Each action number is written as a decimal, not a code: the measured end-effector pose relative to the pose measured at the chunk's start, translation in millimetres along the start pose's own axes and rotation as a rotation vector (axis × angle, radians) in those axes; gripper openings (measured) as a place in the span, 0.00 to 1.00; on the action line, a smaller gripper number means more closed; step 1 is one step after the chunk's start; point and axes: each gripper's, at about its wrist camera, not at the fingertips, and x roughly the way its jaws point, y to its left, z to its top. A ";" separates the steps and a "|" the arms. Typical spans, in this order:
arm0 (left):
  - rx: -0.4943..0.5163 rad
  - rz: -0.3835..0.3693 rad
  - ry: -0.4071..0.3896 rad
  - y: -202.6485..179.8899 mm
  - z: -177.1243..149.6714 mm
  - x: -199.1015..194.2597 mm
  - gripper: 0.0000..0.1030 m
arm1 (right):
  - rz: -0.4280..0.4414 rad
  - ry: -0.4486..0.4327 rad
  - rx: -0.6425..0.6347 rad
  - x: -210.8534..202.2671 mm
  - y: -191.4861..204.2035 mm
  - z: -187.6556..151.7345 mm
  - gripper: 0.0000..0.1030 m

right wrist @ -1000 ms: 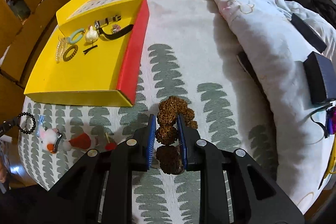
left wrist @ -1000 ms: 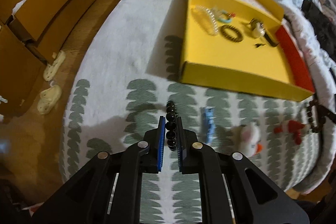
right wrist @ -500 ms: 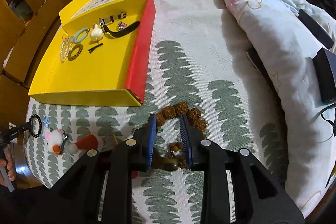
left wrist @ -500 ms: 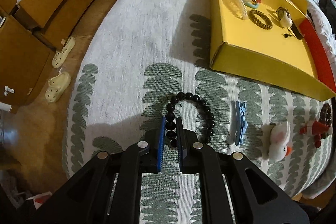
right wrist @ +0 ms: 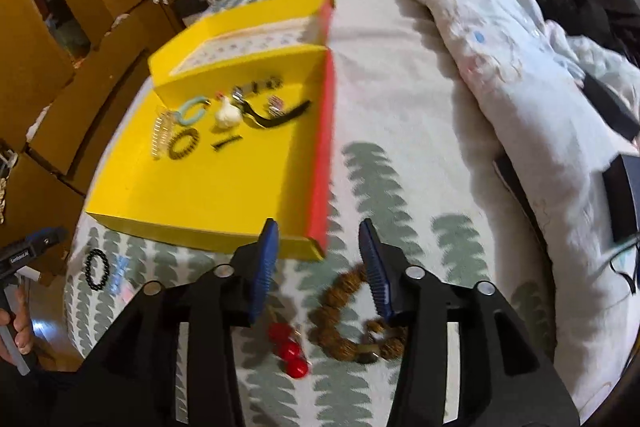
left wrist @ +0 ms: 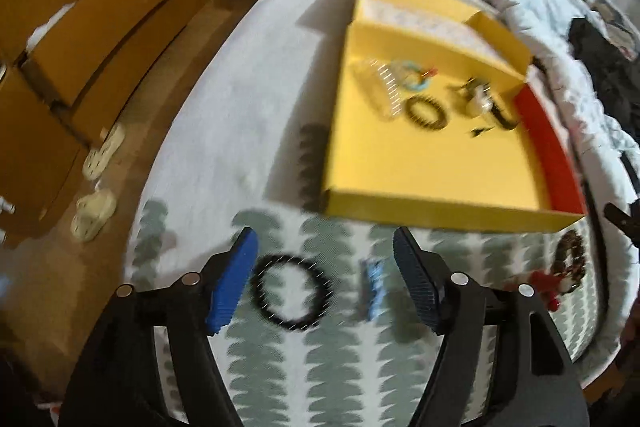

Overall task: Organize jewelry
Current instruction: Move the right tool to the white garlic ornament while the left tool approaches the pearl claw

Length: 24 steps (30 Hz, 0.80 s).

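Left wrist, open claw (left wrist: 324, 283), black bracelet (left wrist: 290, 293)

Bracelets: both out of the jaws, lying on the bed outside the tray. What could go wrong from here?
1. The black bracelet lies flat on soft bedding beside the blue clip; a regrasp by the left gripper, whose jaws have just been opening, may snag the clip.
2. The brown bracelet lies against the red charm; the right gripper, also just opening, could drag both.
3. Neither is in the yellow tray yet.
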 end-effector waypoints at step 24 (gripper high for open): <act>-0.125 -0.171 -0.033 -42.6 92.0 71.8 0.80 | 0.112 -0.042 -0.174 78.5 69.4 71.2 0.53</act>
